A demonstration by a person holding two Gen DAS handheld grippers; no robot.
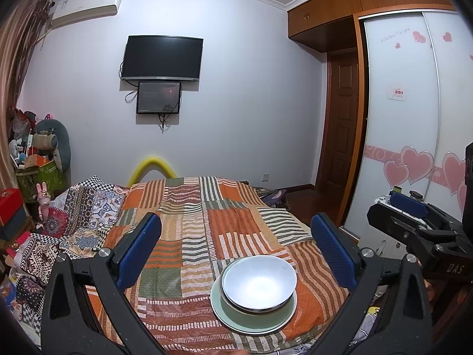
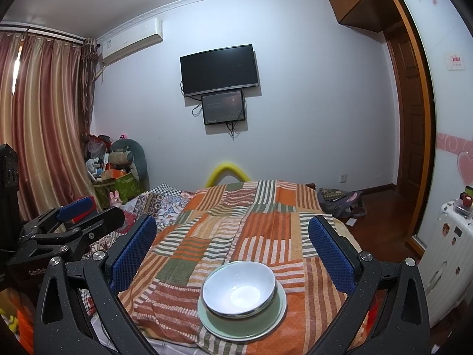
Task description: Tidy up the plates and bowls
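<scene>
Both tongs gape, holding nothing. The white bowl [image 1: 259,284] on the green plate [image 1: 254,322] lies at 12 o'clock between the right gripper [image 2: 232,251] fingers, 1 o'clock of the left gripper [image 1: 236,248]; neither looks nearer.

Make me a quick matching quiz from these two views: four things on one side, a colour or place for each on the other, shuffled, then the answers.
1. bowl
2. plate
3. TV
4. foam arch

A. yellow, at the bed's far end
B. pale green, on the quilt
C. black, on the wall
D. white, on the plate

Pairs: 1-D, 2-B, 3-C, 4-A
</scene>
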